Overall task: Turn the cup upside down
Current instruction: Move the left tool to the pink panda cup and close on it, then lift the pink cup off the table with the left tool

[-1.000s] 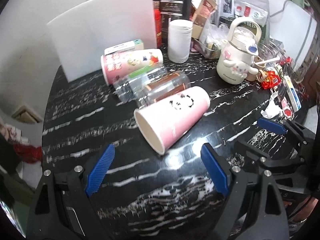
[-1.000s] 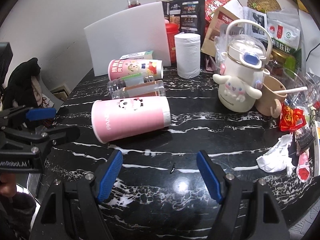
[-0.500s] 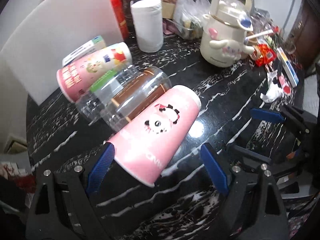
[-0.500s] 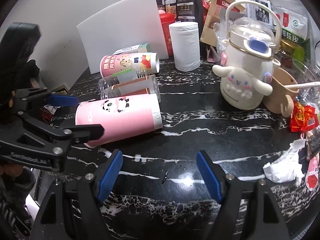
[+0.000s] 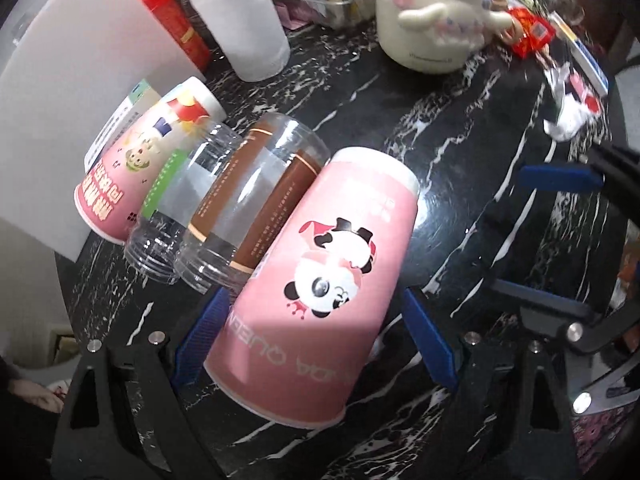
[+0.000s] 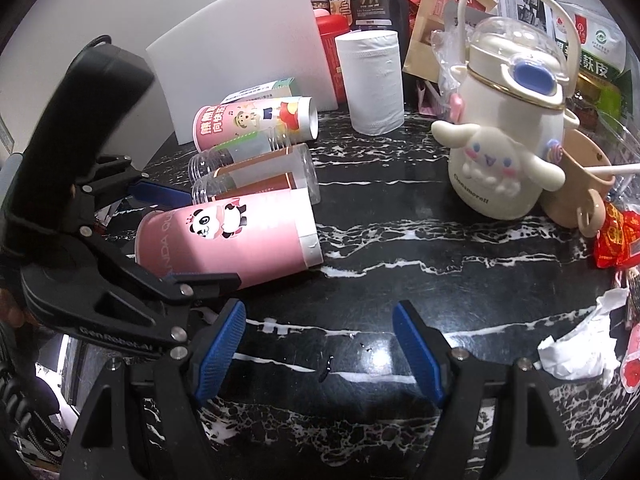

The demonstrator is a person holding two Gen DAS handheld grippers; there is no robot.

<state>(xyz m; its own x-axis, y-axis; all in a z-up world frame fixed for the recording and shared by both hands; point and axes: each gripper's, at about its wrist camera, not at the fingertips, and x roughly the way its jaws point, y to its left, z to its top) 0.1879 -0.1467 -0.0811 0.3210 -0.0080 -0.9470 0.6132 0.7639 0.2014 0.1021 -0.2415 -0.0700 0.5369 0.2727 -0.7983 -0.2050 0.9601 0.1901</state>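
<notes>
A pink paper cup with a panda print (image 5: pixel 320 272) lies on its side on the black marble table (image 5: pixel 460 128), mouth toward me in the left wrist view. It also shows in the right wrist view (image 6: pixel 240 236). My left gripper (image 5: pixel 314 340) is open, its blue fingers on either side of the cup's mouth end; I cannot tell whether they touch it. In the right wrist view the left gripper (image 6: pixel 192 240) straddles the cup. My right gripper (image 6: pixel 320 348) is open and empty above the table's front, right of the cup.
Two clear plastic bottles (image 5: pixel 248 208) and another pink cup (image 5: pixel 132 172) lie just behind the panda cup. A paper roll (image 6: pixel 370 84), a white board (image 6: pixel 240 48), a cream kettle-shaped bottle (image 6: pixel 508 148), a beige mug (image 6: pixel 580 184) and snack packets crowd the back and right.
My left gripper has moved forward and down over the lying cup, so its fingers now flank the mouth end. The right gripper has crept slightly closer. The cup has not moved.
</notes>
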